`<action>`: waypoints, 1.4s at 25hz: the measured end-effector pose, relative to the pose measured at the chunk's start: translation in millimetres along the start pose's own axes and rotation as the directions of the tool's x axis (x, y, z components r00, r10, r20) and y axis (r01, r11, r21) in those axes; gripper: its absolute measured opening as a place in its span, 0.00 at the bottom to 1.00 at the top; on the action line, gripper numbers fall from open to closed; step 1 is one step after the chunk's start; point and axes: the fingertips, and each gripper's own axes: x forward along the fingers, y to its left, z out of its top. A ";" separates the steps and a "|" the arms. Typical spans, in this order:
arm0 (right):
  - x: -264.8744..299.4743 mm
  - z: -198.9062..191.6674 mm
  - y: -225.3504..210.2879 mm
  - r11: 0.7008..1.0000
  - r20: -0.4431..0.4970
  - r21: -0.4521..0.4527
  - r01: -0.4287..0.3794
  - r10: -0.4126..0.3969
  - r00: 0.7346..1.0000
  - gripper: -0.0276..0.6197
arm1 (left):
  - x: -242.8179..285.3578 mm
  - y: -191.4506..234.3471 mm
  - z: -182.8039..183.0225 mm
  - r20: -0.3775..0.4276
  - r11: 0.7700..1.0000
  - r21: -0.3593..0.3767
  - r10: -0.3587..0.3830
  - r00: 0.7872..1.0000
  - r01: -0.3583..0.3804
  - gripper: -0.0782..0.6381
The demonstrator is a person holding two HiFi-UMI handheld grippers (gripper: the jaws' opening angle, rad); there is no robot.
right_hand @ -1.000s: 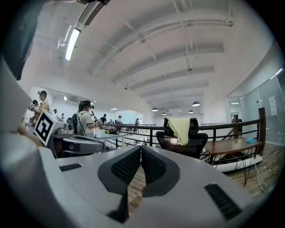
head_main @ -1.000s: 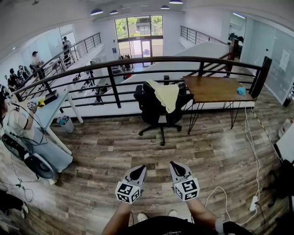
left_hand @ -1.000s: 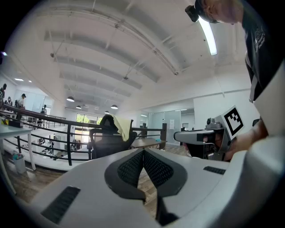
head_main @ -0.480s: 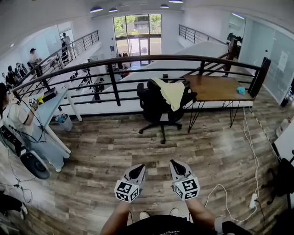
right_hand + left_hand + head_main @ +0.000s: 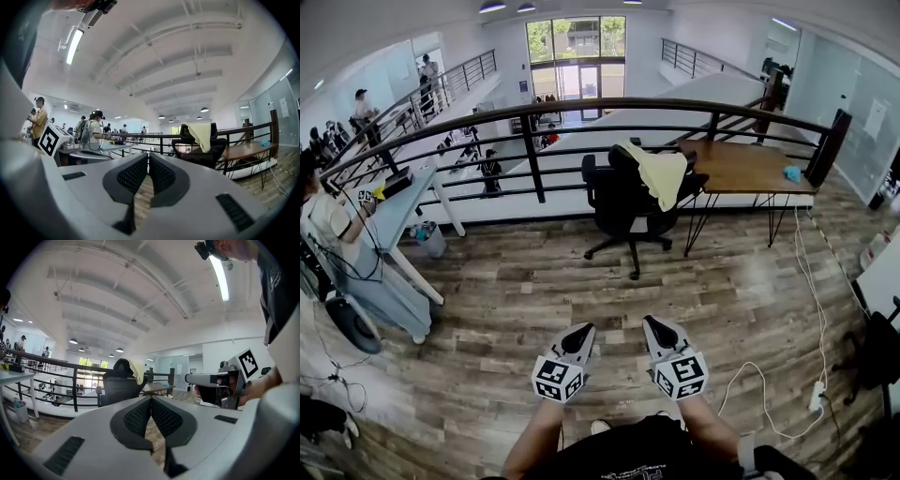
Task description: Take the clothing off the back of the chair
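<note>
Head view: pale yellow clothing [image 5: 661,176] hangs rumpled over the back of the black chair [image 5: 623,202]; left gripper [image 5: 581,330] and right gripper [image 5: 654,324] are well apart from it.
Left gripper view: jaws pressed together, empty; clothing [image 5: 138,371] far ahead.
Right gripper view: jaws pressed together, empty; clothing [image 5: 200,133] ahead, to the right.

Black office chair [image 5: 623,202] on wood-plank floor [image 5: 534,300].
Pale yellow garment [image 5: 662,176] draped over chair back; wooden counter [image 5: 741,167] just beside, teal item [image 5: 792,173] on it; white cable [image 5: 766,412] and power strip [image 5: 816,397] on floor.
</note>
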 end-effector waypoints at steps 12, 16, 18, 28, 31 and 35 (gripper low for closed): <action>34.5 7.4 -33.2 0.999 0.007 0.015 -0.030 0.030 1.000 0.08 | 27.7 22.2 12.5 -0.003 0.999 0.003 0.032 0.999 -0.032 0.13; 49.6 15.5 -53.5 0.999 0.016 0.014 -0.049 0.049 0.999 0.08 | 58.3 27.1 29.6 0.012 0.999 0.020 0.043 0.999 -0.043 0.13; 55.2 15.0 -65.3 0.998 0.012 0.019 -0.057 0.057 0.998 0.08 | 73.3 26.3 33.2 0.013 0.999 0.021 0.043 0.999 -0.043 0.13; 86.4 8.3 -122.0 0.996 0.003 0.030 -0.085 0.085 0.996 0.08 | 138.4 29.1 26.2 -0.012 0.998 0.011 0.056 0.998 -0.056 0.13; 91.9 1.3 -133.9 0.995 -0.013 0.028 -0.100 0.100 0.995 0.08 | 157.0 28.1 19.5 -0.025 0.998 0.018 0.062 0.998 -0.062 0.13; 95.4 -9.7 -149.7 0.993 -0.035 0.033 -0.110 0.111 0.993 0.08 | 178.1 24.4 13.3 -0.024 0.997 0.029 0.070 0.997 -0.069 0.13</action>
